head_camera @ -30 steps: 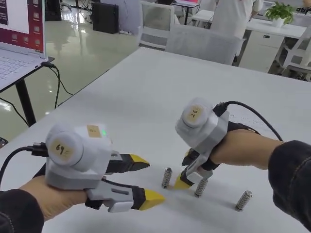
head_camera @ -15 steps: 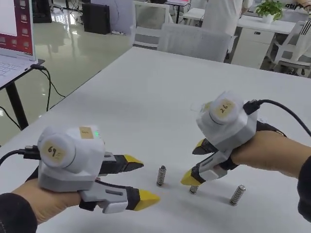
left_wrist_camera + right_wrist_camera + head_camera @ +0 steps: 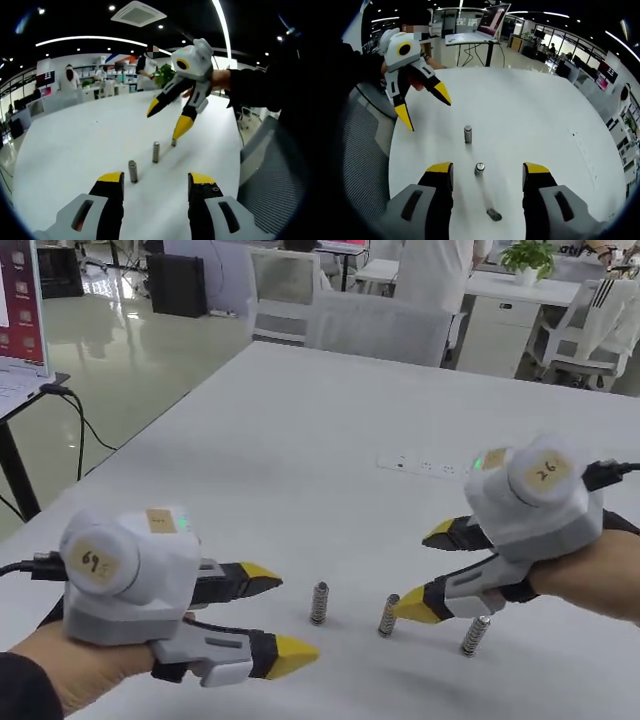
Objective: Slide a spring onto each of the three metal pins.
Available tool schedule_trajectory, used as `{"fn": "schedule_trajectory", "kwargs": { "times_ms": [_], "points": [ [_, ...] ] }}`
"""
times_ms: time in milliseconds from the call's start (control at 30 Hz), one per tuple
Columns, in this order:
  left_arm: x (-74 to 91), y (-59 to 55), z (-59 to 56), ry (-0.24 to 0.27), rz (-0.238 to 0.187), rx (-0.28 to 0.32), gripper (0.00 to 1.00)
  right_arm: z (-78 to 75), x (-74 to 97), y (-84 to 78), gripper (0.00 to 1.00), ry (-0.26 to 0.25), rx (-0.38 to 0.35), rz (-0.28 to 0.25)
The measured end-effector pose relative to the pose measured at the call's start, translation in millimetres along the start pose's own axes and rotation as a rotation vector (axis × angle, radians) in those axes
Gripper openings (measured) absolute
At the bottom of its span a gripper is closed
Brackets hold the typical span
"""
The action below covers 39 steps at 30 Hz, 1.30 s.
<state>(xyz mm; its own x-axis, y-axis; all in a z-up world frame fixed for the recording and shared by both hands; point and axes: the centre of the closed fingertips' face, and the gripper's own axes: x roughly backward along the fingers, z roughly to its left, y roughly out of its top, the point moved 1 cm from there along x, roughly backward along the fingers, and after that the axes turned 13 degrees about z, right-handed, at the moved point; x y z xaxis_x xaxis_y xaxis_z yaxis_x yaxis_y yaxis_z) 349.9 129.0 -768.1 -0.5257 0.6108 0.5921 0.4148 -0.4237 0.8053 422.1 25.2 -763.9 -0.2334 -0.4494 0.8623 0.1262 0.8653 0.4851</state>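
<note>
Since a second ago my right gripper [image 3: 418,572] has lifted away from the springs and swung toward the table's right side. Its yellow-tipped black jaws stand apart, gripping nothing. Three small coiled grey metal springs stand upright in a row on the white table [image 3: 300,440], toward its near edge: the left spring [image 3: 319,603], the middle spring [image 3: 388,614] just beside my right gripper's lower tip, and the right spring [image 3: 475,635]. Whether a metal pin sits inside each coil I cannot make out. In the left gripper view the farthest spring is partly hidden behind that lower tip. My left gripper [image 3: 290,618] hovers left of the row, jaws wide apart and empty.
</note>
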Motion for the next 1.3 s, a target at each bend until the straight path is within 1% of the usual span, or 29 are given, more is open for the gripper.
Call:
{"fn": "schedule_trajectory", "kwargs": {
  "times_ms": [200,267,400,533,633,833,1000,1133,1300],
  "points": [
    [-0.6,-0.5,0.8,0.001,0.0,0.003,0.48,-4.0,12.8,-16.9,0.58,-0.016,-0.07,-0.065],
    [-0.8,-0.8,1.0,0.001,0.0,0.004,0.48,-3.9,16.2,-23.8,0.59,-0.021,-0.086,-0.083],
    [-0.9,-0.6,1.0,-0.002,-0.004,0.01,0.49,-0.8,21.6,-34.8,0.61,-0.024,-0.122,-0.138],
    [-1.3,-1.8,0.5,-0.004,-0.001,0.011,0.51,2.4,22.5,-49.1,0.63,-0.036,-0.148,-0.15],
    [-0.9,-2.0,0.9,-0.004,-0.001,0.016,0.51,6.4,24.0,-59.2,0.64,-0.04,-0.175,-0.172],
    [-0.6,-3.2,0.8,-0.005,0.003,0.014,0.52,11.8,25.3,-73.2,0.65,-0.057,-0.211,-0.213],
    [0.3,-2.7,-0.1,-0.007,0.001,0.01,0.52,20.9,24.4,-87.8,0.68,-0.066,-0.257,-0.233],
    [1.1,-2.9,-0.9,-0.007,0.003,0.01,0.52,23.0,24.1,-94.7,0.68,-0.078,-0.286,-0.238],
    [0.6,-3.9,-2.0,-0.011,0.01,0.002,0.51,26.2,22.3,-96.8,0.69,-0.082,-0.307,-0.244]
  ]
}}
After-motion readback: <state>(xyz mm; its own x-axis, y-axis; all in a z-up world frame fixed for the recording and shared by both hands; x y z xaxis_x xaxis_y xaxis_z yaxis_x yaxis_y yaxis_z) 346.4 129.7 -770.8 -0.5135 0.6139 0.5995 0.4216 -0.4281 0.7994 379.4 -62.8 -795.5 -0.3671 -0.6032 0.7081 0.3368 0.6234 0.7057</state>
